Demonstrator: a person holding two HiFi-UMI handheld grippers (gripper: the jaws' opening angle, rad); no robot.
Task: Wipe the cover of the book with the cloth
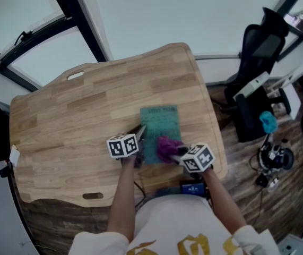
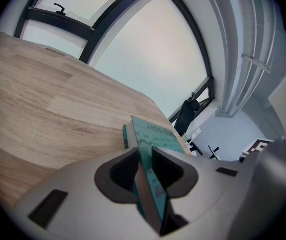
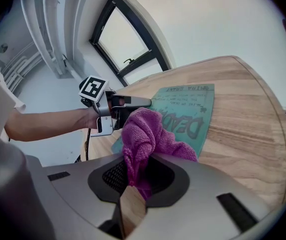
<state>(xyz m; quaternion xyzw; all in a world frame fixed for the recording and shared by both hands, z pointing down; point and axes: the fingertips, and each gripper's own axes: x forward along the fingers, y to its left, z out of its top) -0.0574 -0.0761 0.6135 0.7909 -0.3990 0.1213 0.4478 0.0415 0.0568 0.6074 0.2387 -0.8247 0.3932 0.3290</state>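
Head view: the teal book (image 1: 160, 133) lies flat on the wooden table (image 1: 61, 121), right of the table's middle and toward its near edge. Its long axis runs from the table's near edge to its far edge, with the small lines of print at the far end. The left gripper (image 1: 140, 133) reaches in at the book's left long side, and the right gripper (image 1: 175, 152) sits over the end closest to the table's near edge, with the purple cloth (image 1: 166, 146) bunched on the cover.

Left gripper view: my left gripper (image 2: 146, 160) is clamped on the book (image 2: 155, 134). The left long edge stands thin between the two pads, and the cover stretches away toward the table's (image 2: 42, 104) far edge.

Right gripper view: the right gripper (image 3: 135, 181) is clenched on the cloth (image 3: 145, 131), which bulges out ahead of the jaws and rests on the book (image 3: 195, 111). Large lettering shows on the cover just past the cloth. The left gripper (image 3: 132, 102) lies along the book's far side from here, with a bare forearm (image 3: 47, 121) behind it. The table (image 3: 253, 119) shows bare wood beside the book.
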